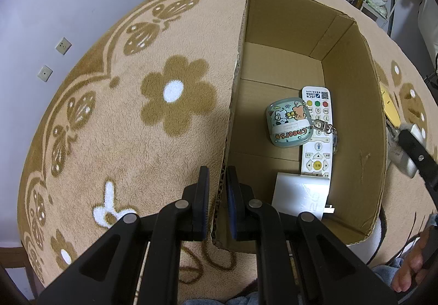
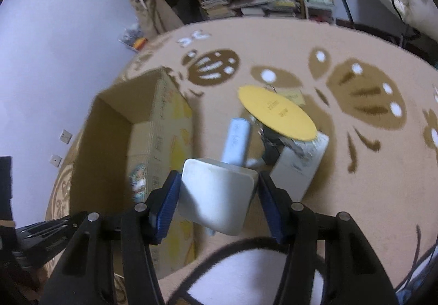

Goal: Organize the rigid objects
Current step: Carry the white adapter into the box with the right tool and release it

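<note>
On the far left lay the beige fleece blanket with brown flowers and butterflies [image 1: 115, 127], covering the whole work surface. The left gripper [image 1: 217, 181] pointed steeply down at the near corner of the open brown cardboard box [image 1: 353, 113], its black jaws pinched tight on the box's left wall, one finger outside and one inside. Within the box, on its floor, sat a small rounded green case printed with cartoon animals [image 1: 289, 124], resting partly on a long white remote control with coloured buttons [image 1: 317, 138]; a metal key ring [image 1: 325, 127] lay across the remote just beside the case. Nearer the camera, a flat white rectangular box [image 1: 299, 195] lay touching the remote's lower end.

In the right wrist view, the cardboard box stood at the left. The right gripper [image 2: 219, 195] was clamped on a white square plastic block [image 2: 216, 195], held between the blue pads above the blanket, just right of the box wall. Beyond it lay a pale blue cylindrical tube [image 2: 236, 140], then a white rectangular carton [image 2: 298, 168] with a round yellow disc [image 2: 276, 113] lying tilted on top
</note>
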Motion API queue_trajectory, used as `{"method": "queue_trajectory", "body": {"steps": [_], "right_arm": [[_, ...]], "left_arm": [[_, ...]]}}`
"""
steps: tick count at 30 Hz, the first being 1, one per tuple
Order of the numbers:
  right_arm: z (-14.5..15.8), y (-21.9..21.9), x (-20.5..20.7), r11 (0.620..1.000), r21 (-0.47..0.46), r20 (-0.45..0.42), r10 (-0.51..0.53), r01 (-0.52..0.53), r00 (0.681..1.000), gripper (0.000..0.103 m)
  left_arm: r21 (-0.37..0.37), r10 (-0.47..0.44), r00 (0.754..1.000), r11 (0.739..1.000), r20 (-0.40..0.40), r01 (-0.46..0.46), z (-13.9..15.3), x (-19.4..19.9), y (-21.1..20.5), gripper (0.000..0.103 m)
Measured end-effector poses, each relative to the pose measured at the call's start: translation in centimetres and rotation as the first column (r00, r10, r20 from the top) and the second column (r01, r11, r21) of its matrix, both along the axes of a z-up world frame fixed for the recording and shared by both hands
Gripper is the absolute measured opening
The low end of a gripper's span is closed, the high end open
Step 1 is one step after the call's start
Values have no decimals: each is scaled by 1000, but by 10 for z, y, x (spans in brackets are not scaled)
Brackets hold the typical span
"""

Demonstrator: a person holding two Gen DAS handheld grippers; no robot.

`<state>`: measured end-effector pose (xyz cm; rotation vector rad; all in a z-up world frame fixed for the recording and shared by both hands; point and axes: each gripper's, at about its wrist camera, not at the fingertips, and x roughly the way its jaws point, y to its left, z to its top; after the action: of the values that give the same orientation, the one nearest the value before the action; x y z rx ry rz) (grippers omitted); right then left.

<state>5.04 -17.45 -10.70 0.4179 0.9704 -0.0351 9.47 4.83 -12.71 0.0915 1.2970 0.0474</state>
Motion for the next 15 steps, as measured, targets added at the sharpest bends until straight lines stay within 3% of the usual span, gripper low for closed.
{"method": "queue_trajectory", "body": {"steps": [10, 15], "right_arm": [[35, 28, 14, 994, -21, 158, 108, -106, 981, 61], [39, 35, 25, 991, -15, 181, 135, -134, 974, 61]], "left_arm": [[3, 2, 1000, 1000, -3, -2, 0, 0, -1, 12], [13, -3, 1000, 1000, -1, 3, 0, 0, -1, 12]]}}
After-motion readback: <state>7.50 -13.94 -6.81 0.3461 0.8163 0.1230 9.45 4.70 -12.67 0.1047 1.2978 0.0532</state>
